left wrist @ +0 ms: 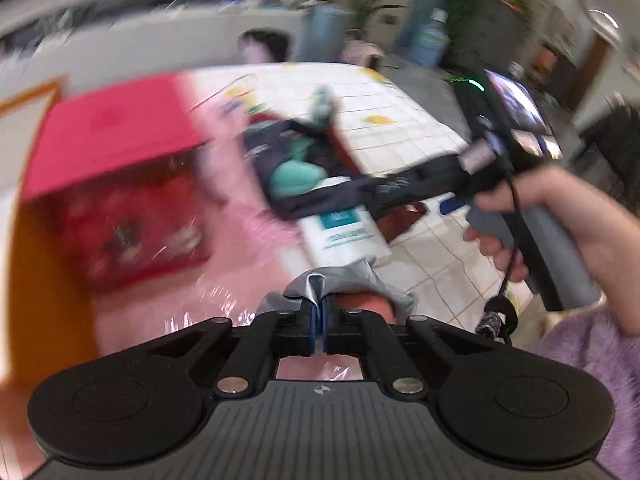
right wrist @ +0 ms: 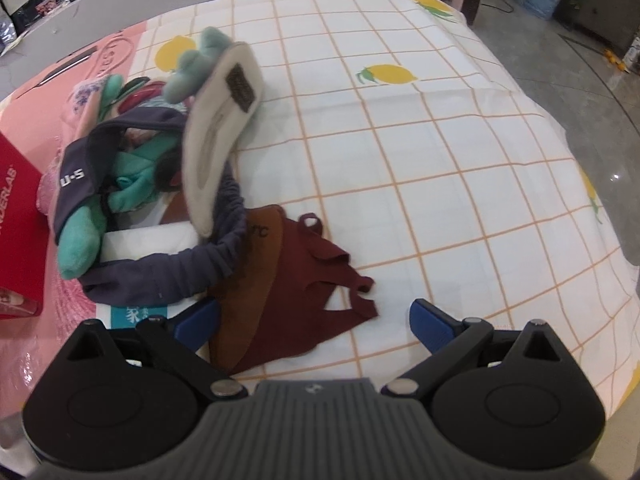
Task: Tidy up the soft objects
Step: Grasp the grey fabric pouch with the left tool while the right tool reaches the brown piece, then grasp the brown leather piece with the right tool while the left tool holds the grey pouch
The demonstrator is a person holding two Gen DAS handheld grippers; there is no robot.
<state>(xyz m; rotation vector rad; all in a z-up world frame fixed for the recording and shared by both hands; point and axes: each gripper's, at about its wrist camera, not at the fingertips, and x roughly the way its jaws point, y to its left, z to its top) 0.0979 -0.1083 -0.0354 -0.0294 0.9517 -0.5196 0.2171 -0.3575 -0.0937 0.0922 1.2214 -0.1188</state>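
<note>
My left gripper (left wrist: 319, 312) is shut on a fold of grey cloth (left wrist: 360, 276), near me and above a white packet with teal print (left wrist: 344, 228). The left view is blurred. Beyond lies a pile: a navy garment (left wrist: 288, 152) with teal plush (left wrist: 296, 176) inside. In the right wrist view my right gripper (right wrist: 316, 320) is open and empty, just above a maroon garment (right wrist: 304, 280) and a brown one (right wrist: 248, 276). Left of it sit the navy garment (right wrist: 168, 276), teal plush (right wrist: 78, 248) and a cream felt piece (right wrist: 218, 128) standing on edge.
A red box (left wrist: 120, 176) stands at the left on pink plastic wrap (left wrist: 248, 236); it also shows in the right wrist view (right wrist: 18, 216). The bed has a checked lemon-print sheet (right wrist: 440, 160). A pink box (right wrist: 80, 68) lies at the far left. Grey floor lies beyond.
</note>
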